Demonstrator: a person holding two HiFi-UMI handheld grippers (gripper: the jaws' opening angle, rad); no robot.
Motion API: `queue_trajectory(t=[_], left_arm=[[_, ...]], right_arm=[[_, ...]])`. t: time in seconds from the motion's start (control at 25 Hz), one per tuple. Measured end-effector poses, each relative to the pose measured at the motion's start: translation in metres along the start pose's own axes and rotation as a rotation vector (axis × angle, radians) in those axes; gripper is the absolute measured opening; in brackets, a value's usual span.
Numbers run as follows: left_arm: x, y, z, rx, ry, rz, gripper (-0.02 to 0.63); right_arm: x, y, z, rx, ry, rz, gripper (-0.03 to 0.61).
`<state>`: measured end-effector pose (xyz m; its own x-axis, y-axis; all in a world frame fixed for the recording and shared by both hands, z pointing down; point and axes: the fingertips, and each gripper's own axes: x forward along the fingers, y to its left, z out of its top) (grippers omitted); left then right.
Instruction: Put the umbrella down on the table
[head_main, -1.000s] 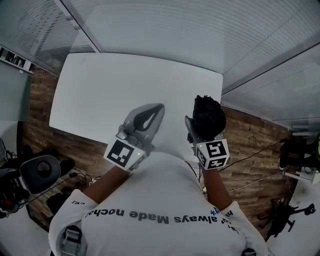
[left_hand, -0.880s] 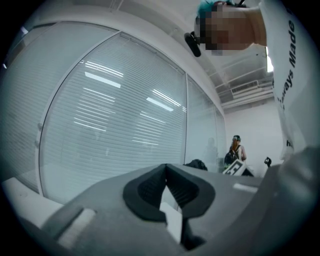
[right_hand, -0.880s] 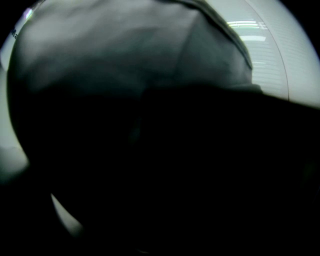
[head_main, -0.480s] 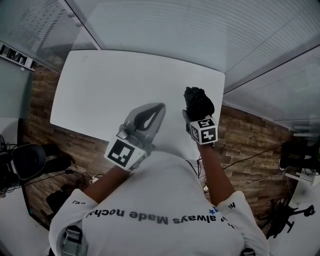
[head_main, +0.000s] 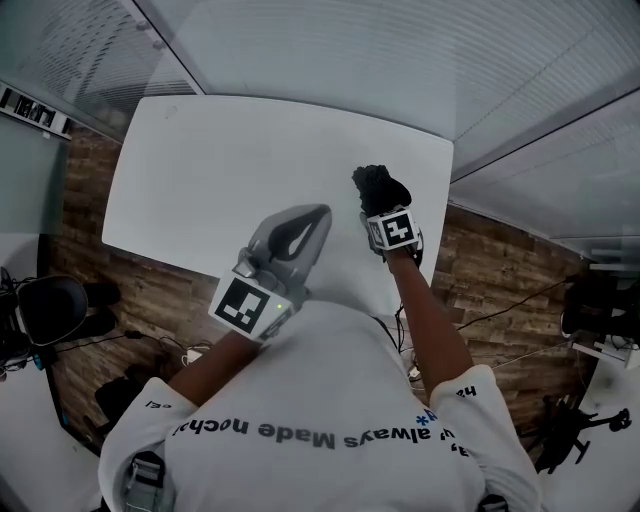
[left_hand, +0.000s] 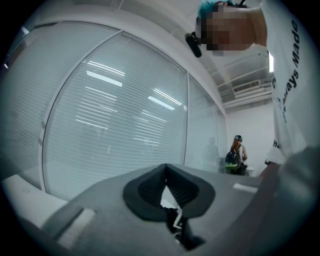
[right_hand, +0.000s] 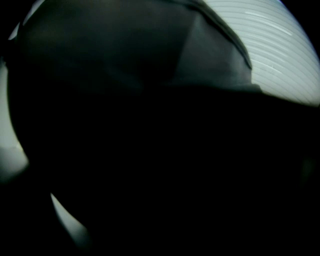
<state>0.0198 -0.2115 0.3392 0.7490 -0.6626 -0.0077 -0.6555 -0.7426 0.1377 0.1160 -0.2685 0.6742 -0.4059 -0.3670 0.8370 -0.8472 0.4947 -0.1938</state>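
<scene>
A folded black umbrella (head_main: 378, 184) sits in my right gripper (head_main: 380, 207), which is shut on it and tips steeply down over the right part of the white table (head_main: 220, 170). Whether the umbrella touches the table I cannot tell. In the right gripper view the dark umbrella (right_hand: 150, 150) fills nearly the whole picture and hides the jaws. My left gripper (head_main: 297, 232) hovers level over the table's near edge, its grey jaws closed tip to tip with nothing between them; the left gripper view shows those jaws meeting, left gripper (left_hand: 168, 172).
Glass walls with blinds (head_main: 400, 60) run behind the table. A black office chair (head_main: 45, 310) stands on the wood-pattern floor at left, and cables and gear (head_main: 590, 300) lie at right. Far off, a person with a backpack (left_hand: 234, 157) stands.
My right gripper has sunk toward the table with the umbrella, sliding up and left in the head view and tipping further down. The left gripper has stayed where it was.
</scene>
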Motion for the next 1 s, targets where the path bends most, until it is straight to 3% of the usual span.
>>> queue_trajectory(t=[0.56, 1.0], left_arm=[[-0.009, 0.01, -0.012, 0.002, 0.028, 0.008, 0.003], [-0.011, 0.02, -0.013, -0.023, 0.046, 0.011, 0.003]], right_arm=[[0.067, -0.016, -0.045, 0.022, 0.257, -0.012, 0.229], [0.092, -0.03, -0.061, 0.067, 0.355, -0.02, 0.238]])
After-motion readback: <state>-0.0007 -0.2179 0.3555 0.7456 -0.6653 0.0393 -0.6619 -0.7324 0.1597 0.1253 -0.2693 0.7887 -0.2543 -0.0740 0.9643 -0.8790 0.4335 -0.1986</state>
